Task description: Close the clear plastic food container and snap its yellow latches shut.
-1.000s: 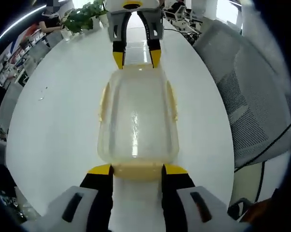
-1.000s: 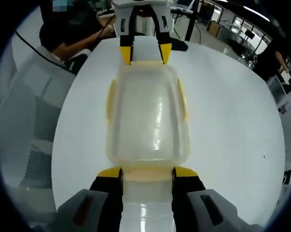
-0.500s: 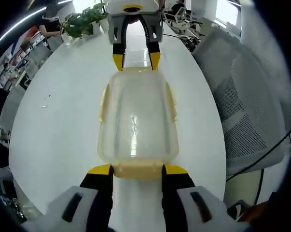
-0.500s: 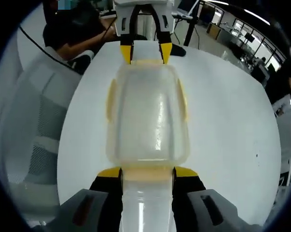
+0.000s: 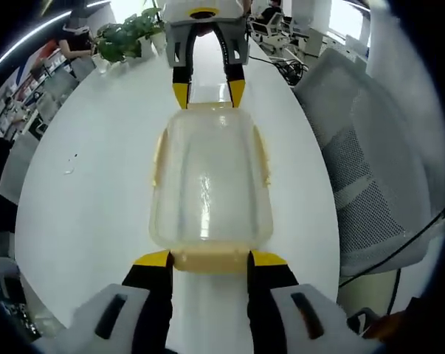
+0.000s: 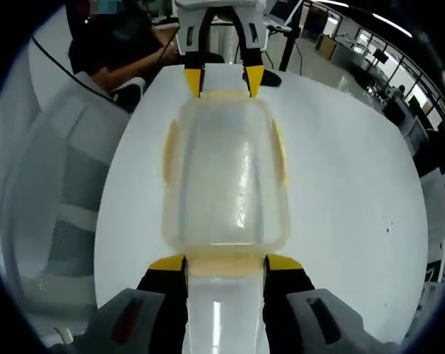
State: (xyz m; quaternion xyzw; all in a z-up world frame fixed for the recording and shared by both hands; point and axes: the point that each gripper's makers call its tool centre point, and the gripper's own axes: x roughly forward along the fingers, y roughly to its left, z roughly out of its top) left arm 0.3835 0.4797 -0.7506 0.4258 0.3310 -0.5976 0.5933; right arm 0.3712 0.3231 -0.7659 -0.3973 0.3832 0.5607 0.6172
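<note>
Clear plastic food container (image 5: 209, 181) w/ lid on, rounded-rectangular, frosted-translucent, glare streak down its middle. Sits flat on white round table (image 5: 89, 184), approx at table center, long axis running btwn the two grippers. Pale yellow latches: one on each long side (image 5: 159, 156) (image 5: 265, 158), lying flat against the walls; one on each short end, near-end latch (image 5: 210, 260) a wide yellow tab at container's edge. Right gripper view: same container (image 6: 226, 177), side latches (image 6: 170, 153) (image 6: 279, 153) flush to the body.
</note>
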